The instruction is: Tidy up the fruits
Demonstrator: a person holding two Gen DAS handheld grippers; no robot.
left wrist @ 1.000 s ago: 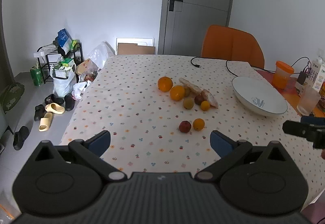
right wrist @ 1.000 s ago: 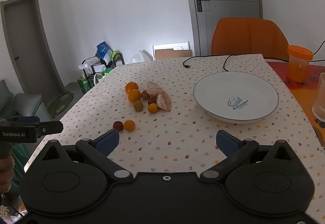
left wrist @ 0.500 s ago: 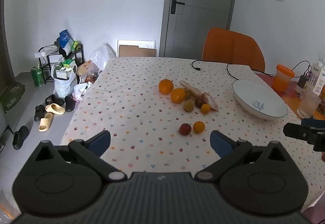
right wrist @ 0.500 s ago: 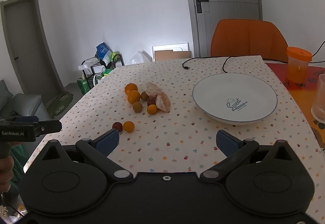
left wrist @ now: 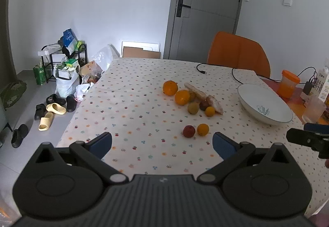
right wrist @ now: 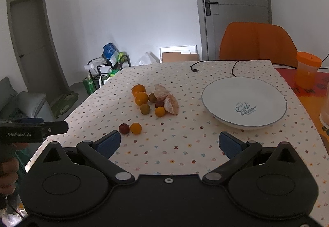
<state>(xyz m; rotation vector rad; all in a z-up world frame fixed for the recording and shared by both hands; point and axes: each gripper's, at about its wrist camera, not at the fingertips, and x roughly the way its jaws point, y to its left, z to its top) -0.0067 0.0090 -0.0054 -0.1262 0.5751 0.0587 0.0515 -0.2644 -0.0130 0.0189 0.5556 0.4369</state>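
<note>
Both the left tongs point(left wrist: 162, 142) and right tongs point(right wrist: 168, 142) hang spread and empty. Nearest them, left of the plate point(right wrist: 207, 101), lie a small orange point(right wrist: 136, 128) and red fruit point(right wrist: 124, 128) touching; pinch one squarely, gently.

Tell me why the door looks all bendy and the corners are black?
Right wrist view: the fisheye lens bows the door and leaves dark corners. Left wrist view: same curve on the door, and the fruit stays sharp. Both views: soft, even light, faint shadows, no glare on the plate.
</note>
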